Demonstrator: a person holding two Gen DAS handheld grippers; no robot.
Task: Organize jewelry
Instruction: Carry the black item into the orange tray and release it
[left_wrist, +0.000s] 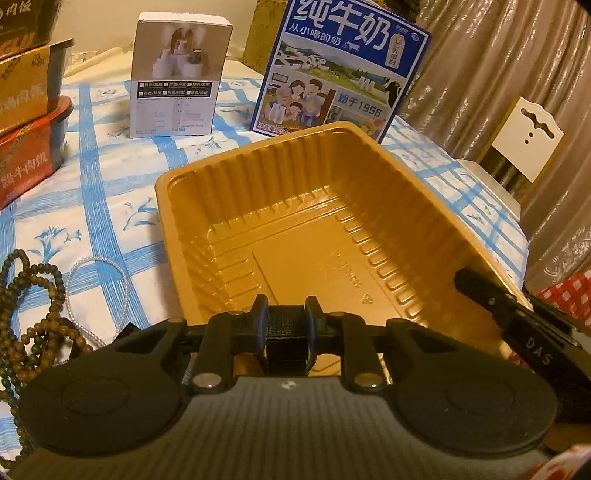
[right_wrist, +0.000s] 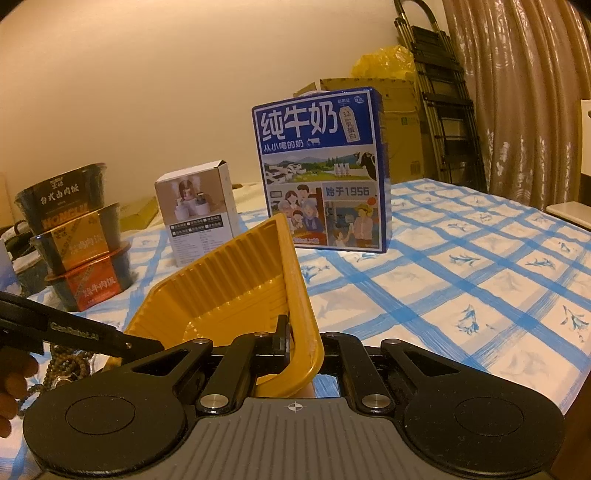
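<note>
Tray (left_wrist: 295, 236): pinched at its rim by right gripper (right_wrist: 291, 339). Left gripper (left_wrist: 286, 325): clamped on a small black block. Beads (left_wrist: 22, 314): at its nine o'clock, nearer the left hand.

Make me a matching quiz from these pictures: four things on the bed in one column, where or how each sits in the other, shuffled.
1. gold ribbed plastic tray
2. blue milk carton
3. brown wooden bead strand
4. stacked rice bowls

a. loose on the checked cloth, left of the tray
b. upright behind the tray
c. rim pinched by the right gripper
d. piled at far left

Pairs: 1-c, 2-b, 3-a, 4-d
</note>
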